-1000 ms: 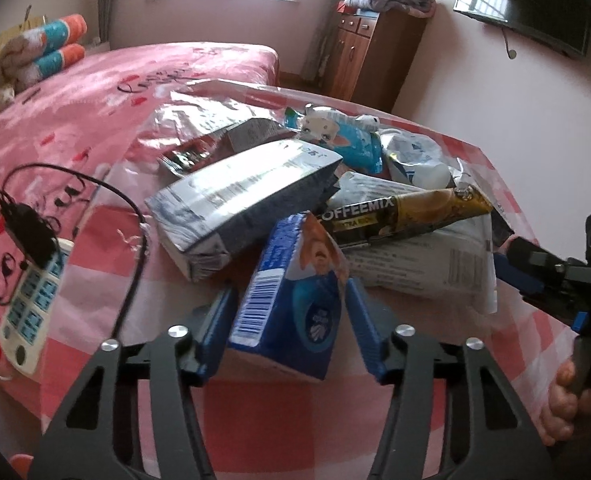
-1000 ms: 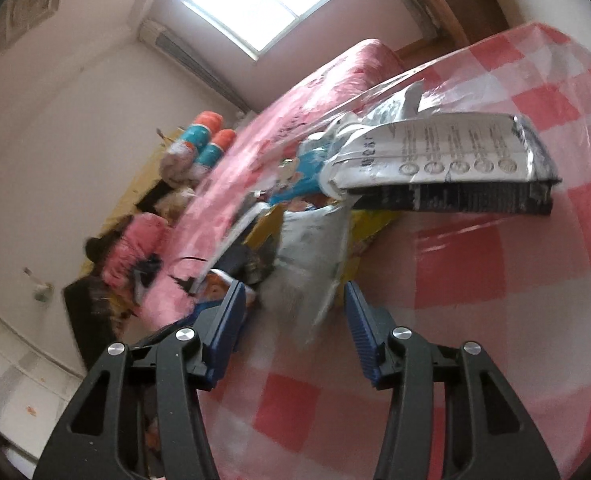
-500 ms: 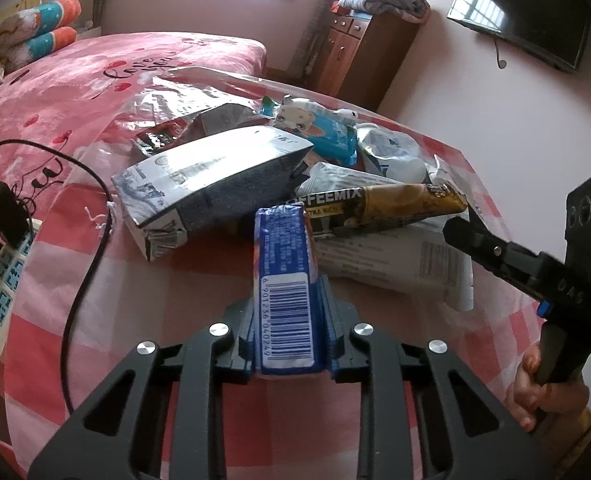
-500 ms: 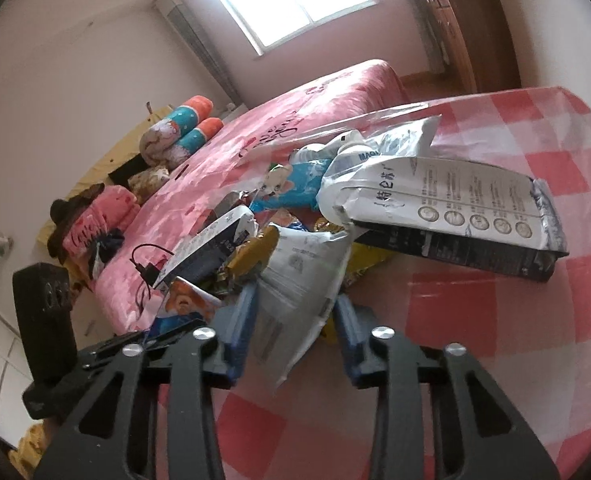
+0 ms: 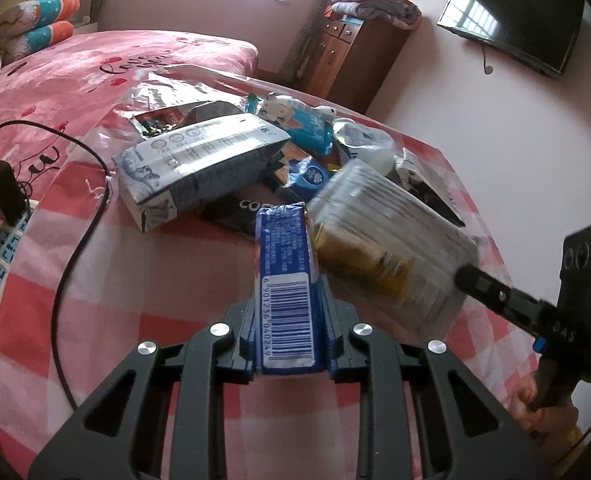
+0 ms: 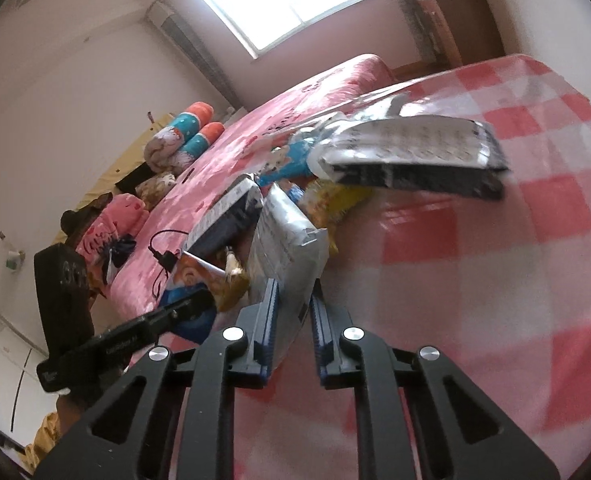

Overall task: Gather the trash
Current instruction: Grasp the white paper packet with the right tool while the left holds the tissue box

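Both pairs of fingers are clamped: the left gripper [image 5: 286, 344] pinches a flat blue carton [image 5: 285, 284] edge-up, barcode toward the camera, and the right gripper [image 6: 291, 328] squeezes a crinkled white wrapper [image 6: 285, 248]. Each load hangs over the checked cloth [image 5: 155, 280], just in front of the trash pile [image 5: 255, 160], which sits mid-table with bare cloth all round. Two foil bags [image 6: 411, 152] lie in it among glossy packets. One black cable [image 5: 75, 220] trails at the left edge.
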